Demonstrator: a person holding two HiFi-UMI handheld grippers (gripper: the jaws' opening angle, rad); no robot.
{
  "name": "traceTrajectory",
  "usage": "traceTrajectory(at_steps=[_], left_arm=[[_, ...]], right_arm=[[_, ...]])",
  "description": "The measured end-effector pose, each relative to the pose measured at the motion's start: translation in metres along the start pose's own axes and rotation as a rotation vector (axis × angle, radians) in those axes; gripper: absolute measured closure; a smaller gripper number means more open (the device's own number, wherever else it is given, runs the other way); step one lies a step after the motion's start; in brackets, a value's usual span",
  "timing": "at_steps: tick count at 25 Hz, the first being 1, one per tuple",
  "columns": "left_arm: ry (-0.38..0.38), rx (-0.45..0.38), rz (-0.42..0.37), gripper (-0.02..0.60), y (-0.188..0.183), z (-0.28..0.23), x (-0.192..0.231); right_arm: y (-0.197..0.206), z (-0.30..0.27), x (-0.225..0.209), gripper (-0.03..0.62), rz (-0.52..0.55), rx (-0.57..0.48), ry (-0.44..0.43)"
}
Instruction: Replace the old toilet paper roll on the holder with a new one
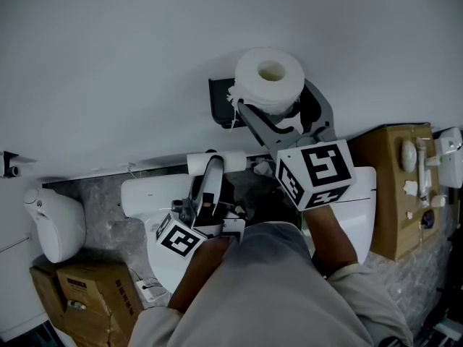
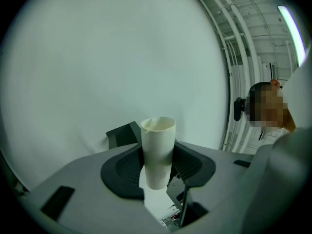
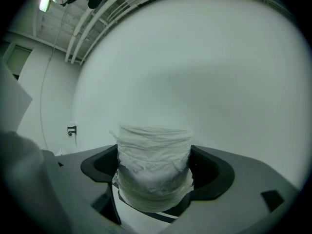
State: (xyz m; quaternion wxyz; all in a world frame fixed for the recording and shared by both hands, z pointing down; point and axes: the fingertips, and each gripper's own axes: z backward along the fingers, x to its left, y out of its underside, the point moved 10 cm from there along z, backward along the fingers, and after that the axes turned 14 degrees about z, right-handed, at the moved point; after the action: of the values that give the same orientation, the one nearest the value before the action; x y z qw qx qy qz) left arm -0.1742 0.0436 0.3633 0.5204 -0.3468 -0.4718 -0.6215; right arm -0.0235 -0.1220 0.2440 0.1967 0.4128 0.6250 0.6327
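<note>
Left gripper (image 2: 157, 165): jaws partly apart, clamped on the empty cardboard tube (image 2: 158, 147), which stands upright between the pads. It is held low, over the toilet cistern (image 1: 145, 190), likely to keep the old core clear of the work.

Right gripper (image 3: 153, 172): jaws wide, pressed against the flanks of the new toilet paper roll (image 3: 154, 165). The roll is raised well above the left gripper.

Black wall holder (image 1: 221, 103): just beside and behind that roll, partly hidden by it. The roll seems presented for mounting and is not yet seated.
</note>
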Motion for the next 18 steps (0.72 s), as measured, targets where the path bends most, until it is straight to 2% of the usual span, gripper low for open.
traceTrajectory(at_steps=[18], left_arm=[[0.023, 0.082, 0.016, 0.410, 0.001, -0.003, -0.003]], right_arm=[[-0.002, 0.022, -0.003, 0.149, -0.067, -0.016, 0.063]])
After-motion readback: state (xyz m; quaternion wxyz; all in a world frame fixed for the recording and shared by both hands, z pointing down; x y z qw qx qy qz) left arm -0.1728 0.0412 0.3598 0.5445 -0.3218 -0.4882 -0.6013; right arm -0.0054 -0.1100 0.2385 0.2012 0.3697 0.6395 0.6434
